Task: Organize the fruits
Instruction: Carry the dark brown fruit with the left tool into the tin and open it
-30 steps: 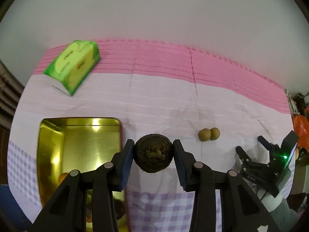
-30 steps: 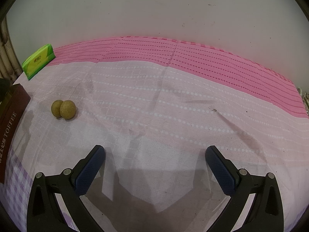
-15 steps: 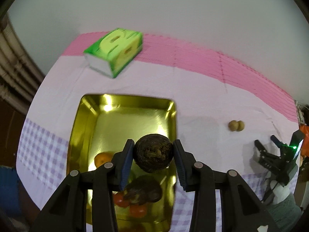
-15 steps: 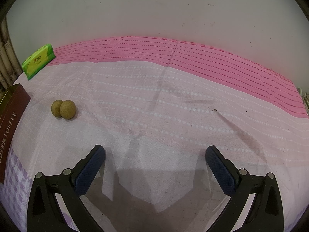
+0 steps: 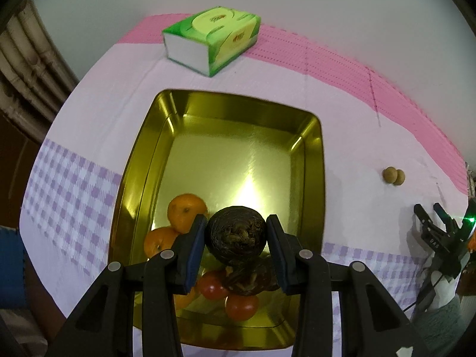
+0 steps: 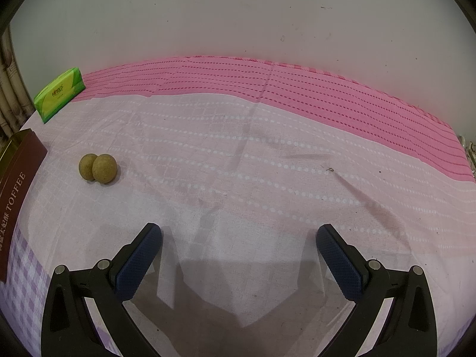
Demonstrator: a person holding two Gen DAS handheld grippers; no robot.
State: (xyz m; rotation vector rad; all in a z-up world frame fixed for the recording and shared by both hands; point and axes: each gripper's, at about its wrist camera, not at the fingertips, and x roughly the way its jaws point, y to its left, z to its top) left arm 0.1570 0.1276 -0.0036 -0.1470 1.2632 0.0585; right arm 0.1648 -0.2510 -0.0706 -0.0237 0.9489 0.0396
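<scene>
Left gripper [image 5: 236, 232] has swung over the gold tray [image 5: 314, 160], clamping the dark round fruit [image 5: 236, 235]. Drop looks next. Right gripper [image 6: 239, 248] sits wide open, empty.

The light is soft. The gold tray [image 5: 312, 160] shines with bright glare. Dark shadows lie below, and edges bend round.

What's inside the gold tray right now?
Gold tray: two oranges, two tomatoes and a dark fruit at the near end. The left gripper and its held dark fruit cover part of the pile.
</scene>
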